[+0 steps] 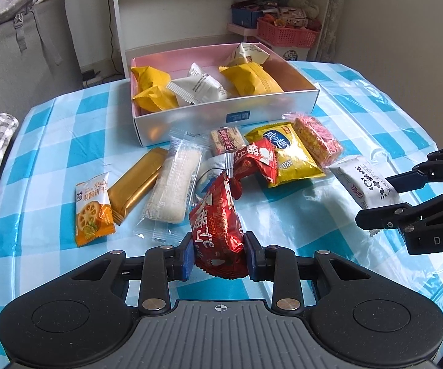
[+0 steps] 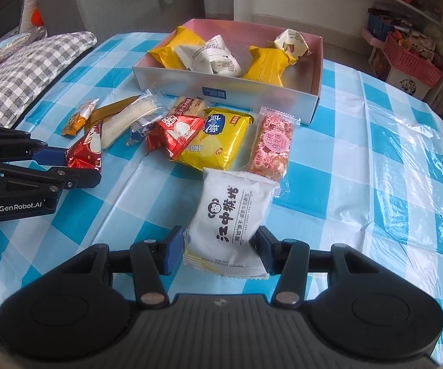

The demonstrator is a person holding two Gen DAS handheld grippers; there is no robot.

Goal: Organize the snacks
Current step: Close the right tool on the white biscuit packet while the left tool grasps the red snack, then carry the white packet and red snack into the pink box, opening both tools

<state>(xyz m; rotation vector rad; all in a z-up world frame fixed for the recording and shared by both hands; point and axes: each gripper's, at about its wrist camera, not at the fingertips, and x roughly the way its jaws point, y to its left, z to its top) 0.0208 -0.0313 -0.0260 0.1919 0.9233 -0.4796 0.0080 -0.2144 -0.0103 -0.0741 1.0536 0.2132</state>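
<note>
Snacks crowd the box; left tool grips red packet, right tool white packet.

The open box sits toward the table's far edge, with several wrapped snacks inside it. A row of snack packets lies on the table just before the box's near wall.
</note>
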